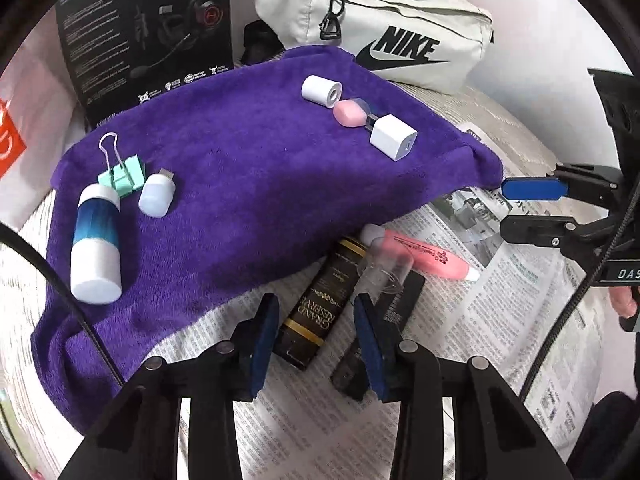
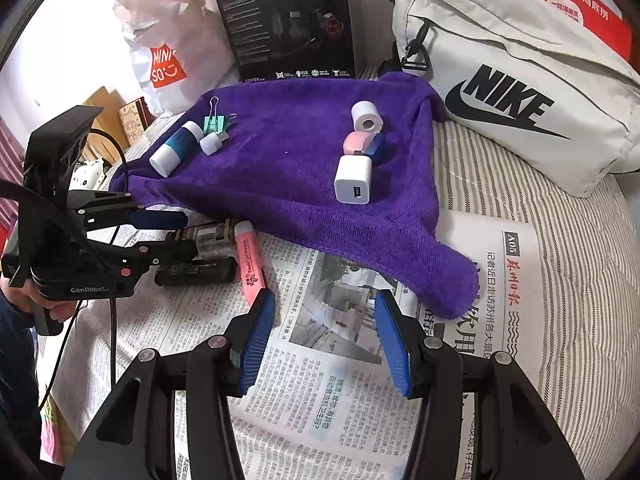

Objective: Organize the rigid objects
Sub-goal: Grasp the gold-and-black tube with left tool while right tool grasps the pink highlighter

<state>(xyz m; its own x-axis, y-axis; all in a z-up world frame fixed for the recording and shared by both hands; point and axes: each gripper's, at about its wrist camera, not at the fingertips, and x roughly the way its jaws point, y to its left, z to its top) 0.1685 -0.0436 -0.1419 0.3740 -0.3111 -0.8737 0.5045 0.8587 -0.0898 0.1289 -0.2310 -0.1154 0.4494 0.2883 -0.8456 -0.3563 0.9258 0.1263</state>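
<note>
Left tongs [image 1: 316, 328]: we see the blue pads partly spread, straddling the near end of a dark bottle labelled "Grand Reserve" [image 1: 320, 308]. The pads stand just beside its sides; we cannot tell whether they press on it, so we record no firm pinch. The right wrist view shows the same tongs [image 2: 168, 232] low over the bottle [image 2: 200, 236].

Right tongs [image 2: 326, 344]: pads spread wide, nothing between them, hovering over bare newspaper [image 2: 340, 392].

Bottle: lies flat on the newspaper [image 1: 520, 280], just off the near edge of the purple towel [image 1: 248, 184]. Its long axis runs from the left tongs up and away, toward a clear cap [image 1: 388, 268]. A black flat object [image 1: 384, 332] lies alongside it, touching or nearly so. A pink tube [image 1: 424, 256] lies just beyond, slanted across the paper.

On the towel: a blue and white cylinder [image 1: 96, 244], a mint binder clip [image 1: 124, 178] and a small white USB piece [image 1: 158, 196] grouped at one side; a white roll [image 1: 320, 90], a pink case [image 1: 348, 114] and a white charger cube [image 1: 394, 138] at the other. The towel's middle lies open between the groups.

Beyond the towel's far edge stand a black headset box [image 1: 148, 28] and a white Nike bag [image 1: 400, 32].
</note>
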